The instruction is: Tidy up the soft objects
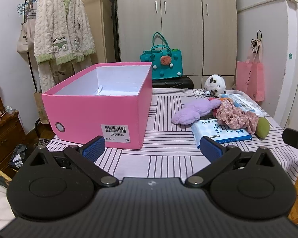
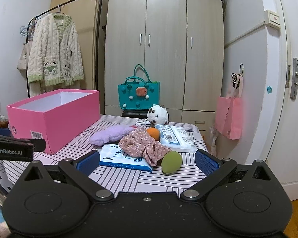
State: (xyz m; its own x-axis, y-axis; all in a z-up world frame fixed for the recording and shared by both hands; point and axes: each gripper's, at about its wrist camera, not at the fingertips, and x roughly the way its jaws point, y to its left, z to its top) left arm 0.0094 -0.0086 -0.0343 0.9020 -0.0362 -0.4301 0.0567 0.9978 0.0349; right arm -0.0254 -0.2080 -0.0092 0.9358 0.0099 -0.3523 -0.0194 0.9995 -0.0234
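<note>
- Left gripper (image 1: 152,146): fingers spread wide, empty, held over the near edge of the bench (image 1: 164,158); its base cuts off the nearest strip of cloth.
- Right gripper (image 2: 147,159): fingers likewise wide apart and empty, facing the pile; the left gripper's black body pokes in at the left edge of the right view.
- Box (image 1: 101,107): pink, open-topped, on the bench's left part, well apart from the pile. Most of its floor is hidden behind the near wall; something pale lies inside, hard to make out.
- Purple plush (image 1: 194,111): lies at the pile's left, nearest the box.
- Floral cloth (image 2: 143,144): crumpled over the wipes pack (image 2: 121,156), hiding part of its print.
- Green ball (image 2: 171,162): touches the cloth, near the bench's right edge.
- Orange ball (image 2: 153,132): half hidden behind the cloth.
- Panda plush (image 2: 158,115): at the far edge, beside a clear packet (image 2: 174,136).
- Open room: bare striped cloth between box and pile, and along the near edge under both grippers.
</note>
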